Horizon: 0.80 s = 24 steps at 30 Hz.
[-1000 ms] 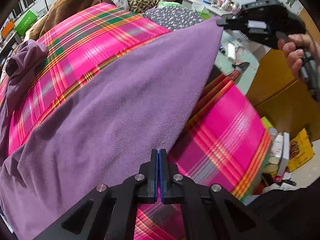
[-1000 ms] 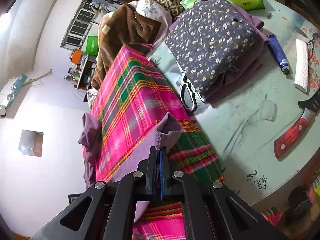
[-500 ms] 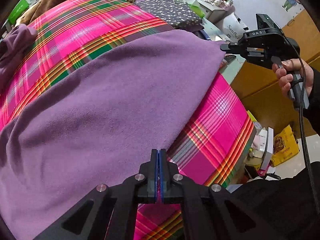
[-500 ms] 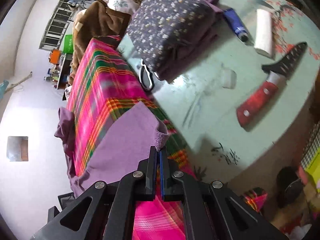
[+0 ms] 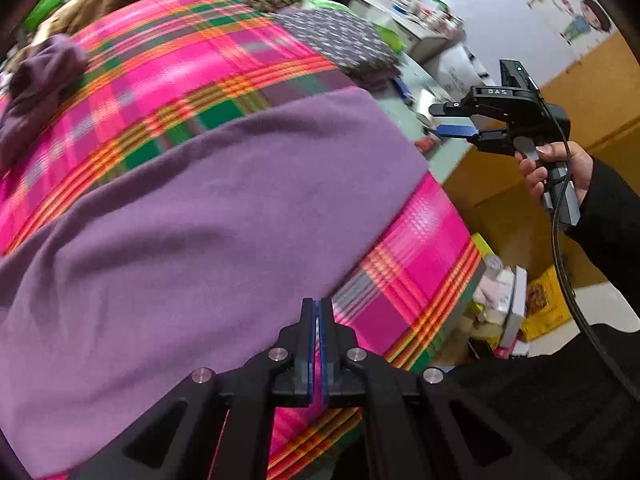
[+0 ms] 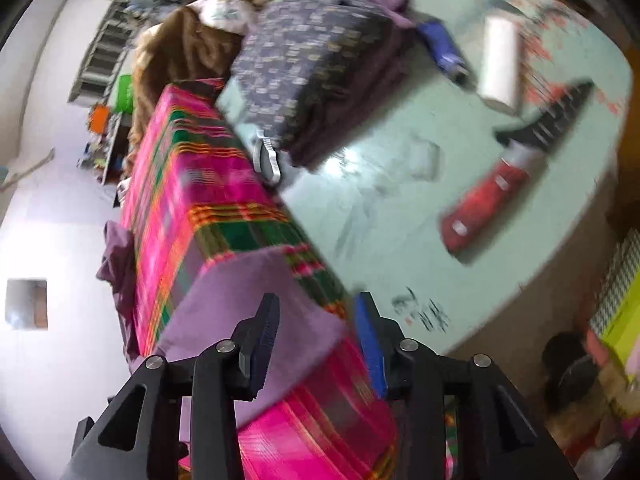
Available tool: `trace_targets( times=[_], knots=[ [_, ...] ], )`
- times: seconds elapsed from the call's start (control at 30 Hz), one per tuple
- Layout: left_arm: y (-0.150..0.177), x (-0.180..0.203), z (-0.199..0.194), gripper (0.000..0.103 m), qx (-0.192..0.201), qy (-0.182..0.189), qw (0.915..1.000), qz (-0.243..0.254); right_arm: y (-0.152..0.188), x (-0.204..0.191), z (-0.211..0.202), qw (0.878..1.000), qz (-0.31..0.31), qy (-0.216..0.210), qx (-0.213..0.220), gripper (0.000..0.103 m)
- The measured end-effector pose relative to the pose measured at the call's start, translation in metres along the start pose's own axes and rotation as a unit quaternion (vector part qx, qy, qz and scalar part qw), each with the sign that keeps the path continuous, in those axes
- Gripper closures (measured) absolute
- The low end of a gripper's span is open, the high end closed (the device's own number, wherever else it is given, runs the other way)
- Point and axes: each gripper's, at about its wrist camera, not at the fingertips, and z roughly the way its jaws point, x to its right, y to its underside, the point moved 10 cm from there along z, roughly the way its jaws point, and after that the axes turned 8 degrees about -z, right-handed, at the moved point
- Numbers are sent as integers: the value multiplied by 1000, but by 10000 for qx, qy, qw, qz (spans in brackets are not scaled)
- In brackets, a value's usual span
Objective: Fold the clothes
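Observation:
A purple garment (image 5: 192, 216) lies spread on a pink plaid cloth (image 5: 168, 76) that covers the table. My left gripper (image 5: 318, 320) is shut on the near edge of the purple garment. My right gripper (image 6: 316, 328) is open and empty, just above the garment's far corner (image 6: 260, 304); it also shows in the left wrist view (image 5: 452, 120), held off the table's right side. Another bunched purple piece (image 5: 40, 80) sits at the far left.
A folded floral garment (image 6: 312, 64) lies on a purple one on the pale green table (image 6: 400, 208). A red-handled knife (image 6: 516, 168), scissors (image 6: 268, 156), a blue tube (image 6: 444, 48) and a white roll (image 6: 500, 64) lie there. Brown blankets (image 6: 176, 48) are piled behind.
My right gripper has opened and let go of the purple garment's corner, which now lies flat on the plaid cloth. My left gripper stays shut on its edge.

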Motion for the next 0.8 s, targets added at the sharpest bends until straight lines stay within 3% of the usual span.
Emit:
trace_targets(
  times=[0.1,0.2,0.3,0.37,0.53,0.8],
  knots=[
    [7,-34,-11,102,140,-291,9978,-582,-5,-36,10,9979,-619,-154,-83,61],
    [24,-84,-22,102,262,-700,9866,-1453,8,-86,24,9886,-1444,-346,-255,62],
    [48,-136,-33,102,371,-1001,9640,-2436,31,-138,40,9712,-2286,-498,-456,64],
    [70,-170,-41,102,436,-1111,9427,-3115,44,-164,50,9597,-2696,-534,-581,64],
    [118,-218,-58,102,538,-1228,9013,-4120,79,-212,82,9380,-3250,-557,-1068,64],
    [159,-277,-108,102,1153,-1352,8597,-4789,118,-265,103,9156,-3761,-504,-1329,64]
  ],
)
